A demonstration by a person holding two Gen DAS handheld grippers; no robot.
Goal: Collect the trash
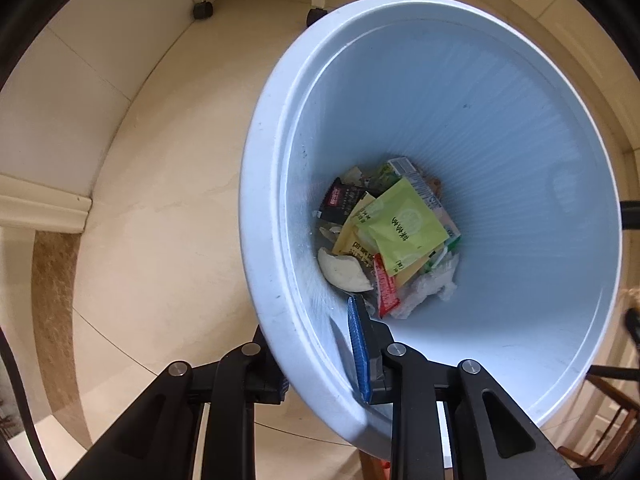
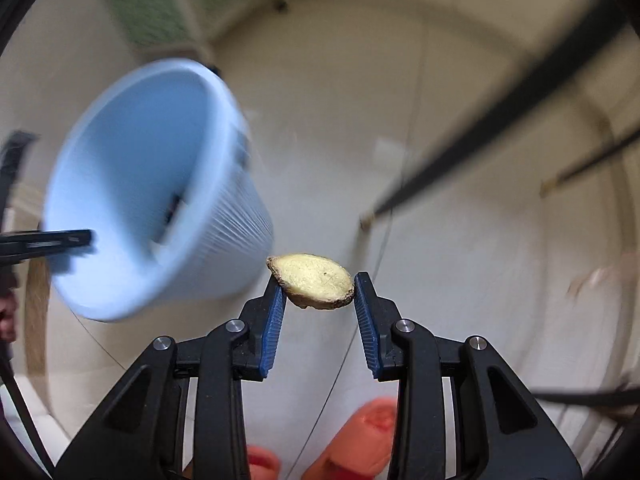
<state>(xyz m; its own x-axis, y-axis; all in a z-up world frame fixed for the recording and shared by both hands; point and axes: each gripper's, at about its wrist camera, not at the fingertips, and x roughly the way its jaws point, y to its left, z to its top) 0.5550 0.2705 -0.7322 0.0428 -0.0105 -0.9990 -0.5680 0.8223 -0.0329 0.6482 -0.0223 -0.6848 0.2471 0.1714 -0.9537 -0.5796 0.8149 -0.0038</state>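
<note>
Right gripper [image 2: 320,292] at bottom centre of its view pinches a ginger slice [image 2: 311,281] betw. its blue pads. Left gripper [image 1: 320,354] clamps the near rim of the blue bin [image 1: 264,184], one finger inside, one outside. Step in hand, prob.: carry slice over bin mouth, centre it, then let go. Wrappers [image 1: 404,230] lie at bin bottom. Beyond, upper frame: cart wheels [image 1: 203,9], tile floor [image 1: 160,184]; nothing blocks the way.

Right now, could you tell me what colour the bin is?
Pale blue; the bin shows best in the left wrist view.
</note>
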